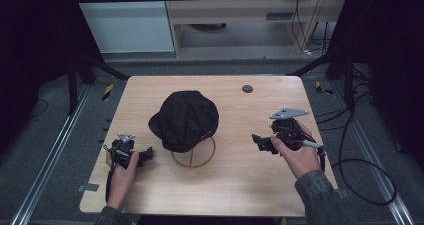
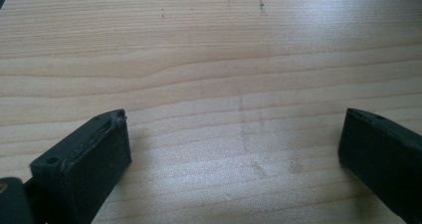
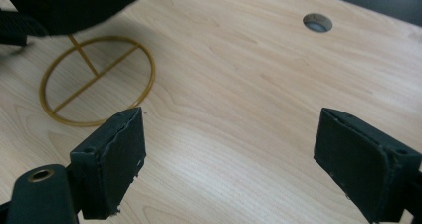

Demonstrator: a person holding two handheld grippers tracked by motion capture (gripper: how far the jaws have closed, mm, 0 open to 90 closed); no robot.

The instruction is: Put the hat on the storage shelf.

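A: Left gripper (image 1: 146, 155) and right gripper (image 1: 258, 142) both have jaws spread wide, empty, low over the surface (image 1: 240, 180).

B: And the cap (image 1: 185, 119)?

A: Between them, perched on a wire stand (image 1: 194, 157), brim toward the left one.

B: Risk?

A: I'd say the stand is light. A one-sided nudge could tip it and drop the cap.

B: Anything in the way?

A: Only a grommet hole (image 1: 247, 89) far back, well clear.

Dim dark surround, table (image 1: 210, 185) evenly lit from above, soft glare on wood, slight blur close up
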